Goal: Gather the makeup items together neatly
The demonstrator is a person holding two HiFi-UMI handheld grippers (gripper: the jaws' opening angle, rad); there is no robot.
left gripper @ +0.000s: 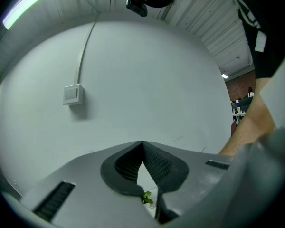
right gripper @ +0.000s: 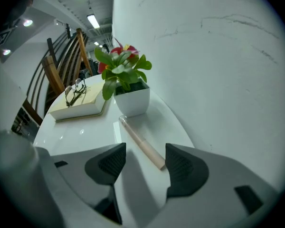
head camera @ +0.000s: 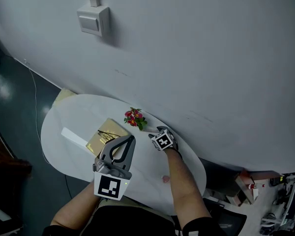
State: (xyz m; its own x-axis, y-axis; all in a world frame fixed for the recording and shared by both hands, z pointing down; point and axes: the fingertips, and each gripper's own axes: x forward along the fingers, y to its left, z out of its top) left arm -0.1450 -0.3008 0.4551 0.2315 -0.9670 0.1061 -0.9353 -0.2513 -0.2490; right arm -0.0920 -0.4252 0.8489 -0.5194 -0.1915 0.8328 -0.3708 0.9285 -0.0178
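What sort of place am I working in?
Likely a workshop or lab corner: a white oval table against a plain wall with a switch box, a potted plant and book set out, strip lights overhead.

The left gripper (head camera: 131, 138), grey plastic with dark ribbed pads and a black-and-white marker cube at its rear, is held close to the body and points toward 1 o'clock in the head view. In its own view the jaw tips meet with nothing between them. The bare left forearm (head camera: 73, 213) comes in from 7 o'clock.

The right gripper (right gripper: 144, 149), of the same grey build, reaches further out and tilts steeply down, its nose toward 10 o'clock in the head view. Its jaws stand wide apart, the pads pressing on nothing. The bare right forearm (head camera: 185, 191) stretches up from 5 o'clock, a black sleeve (head camera: 202, 228) at its upper end.
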